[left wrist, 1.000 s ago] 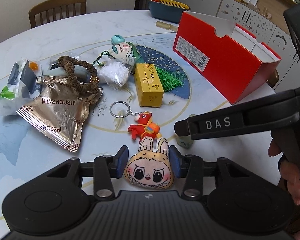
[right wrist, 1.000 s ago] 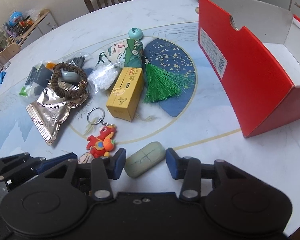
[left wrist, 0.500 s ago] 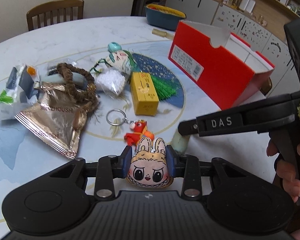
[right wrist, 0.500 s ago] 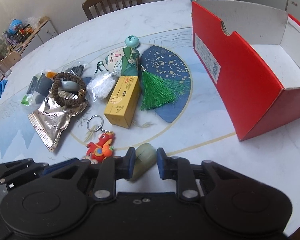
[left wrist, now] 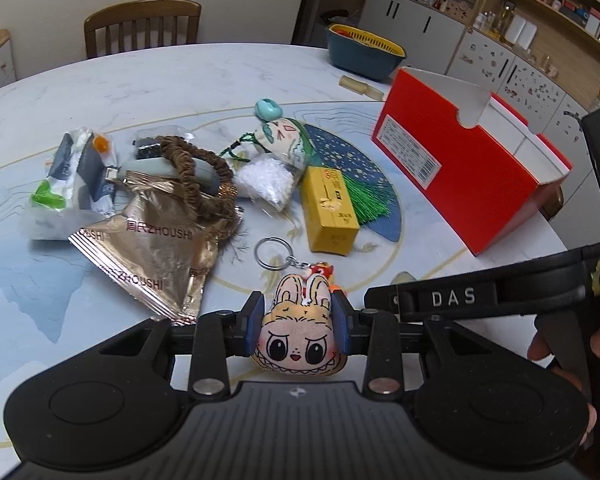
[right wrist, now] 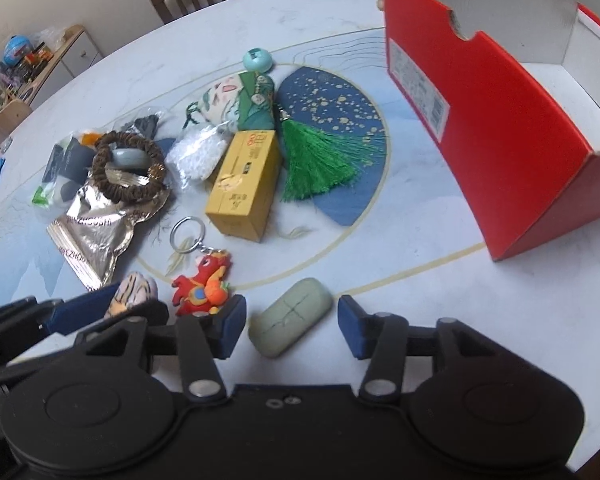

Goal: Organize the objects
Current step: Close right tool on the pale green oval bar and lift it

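Note:
My left gripper (left wrist: 298, 318) is shut on a beige plush doll (left wrist: 298, 340) with rabbit ears and big eyes, held at the near edge of the table. The right gripper (right wrist: 291, 314) hovers over a pale green oval case (right wrist: 290, 322) that lies flat on the table. Its jaws are opening, and the case sits between the pads without touching them. A red shoebox (right wrist: 500, 140) stands open at the right. In the left wrist view the right gripper's black finger (left wrist: 452, 298) crosses just right of the doll. The doll's ears (right wrist: 134, 286) show at the lower left of the right wrist view.
Loose items crowd the table's middle: a red horse keychain (right wrist: 204, 286), a yellow box (right wrist: 246, 176), a green tassel (right wrist: 316, 156), a foil packet (left wrist: 156, 252) and a brown bead bracelet (left wrist: 196, 176). A blue basket (left wrist: 364, 54) and a wooden chair (left wrist: 140, 26) stand beyond.
The left jaws closed onto the plush doll. The right jaws pinched the green case half a second ago and have since spread apart, leaving it flat on the table.

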The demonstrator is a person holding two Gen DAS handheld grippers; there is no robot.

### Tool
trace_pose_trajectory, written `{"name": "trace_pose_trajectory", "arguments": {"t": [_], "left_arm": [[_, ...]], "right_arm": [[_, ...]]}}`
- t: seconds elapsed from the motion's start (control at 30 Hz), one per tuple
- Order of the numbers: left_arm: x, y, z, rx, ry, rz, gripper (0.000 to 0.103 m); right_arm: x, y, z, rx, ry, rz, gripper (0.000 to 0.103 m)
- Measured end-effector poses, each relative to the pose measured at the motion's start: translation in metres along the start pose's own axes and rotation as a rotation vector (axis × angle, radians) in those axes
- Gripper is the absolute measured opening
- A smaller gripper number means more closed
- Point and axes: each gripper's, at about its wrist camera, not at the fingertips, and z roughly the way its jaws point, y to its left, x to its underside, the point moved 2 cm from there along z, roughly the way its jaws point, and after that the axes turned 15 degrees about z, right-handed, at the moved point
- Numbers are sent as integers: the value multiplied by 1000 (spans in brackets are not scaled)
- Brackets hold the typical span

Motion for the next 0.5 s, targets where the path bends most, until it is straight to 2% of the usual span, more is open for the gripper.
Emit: {"name": "trace_pose_trajectory", "arguments": {"t": [0.03,0.1,0.23,0.5], "left_arm": [[0,1,0,-2,1,-2,34],[-1,2,-1,-2,1,-7,34],[-4,4,-2,-6,1,-11,34],[-25,-1,-8,5,-20,-16,34]], "right_arm": [[1,2,0,3,-2,-11,50],[2,6,0,4,1,-32,39],[2,7,-3,-5,-7,-43,33],[-7,0,-38,-53,-71,-59,31]]}}
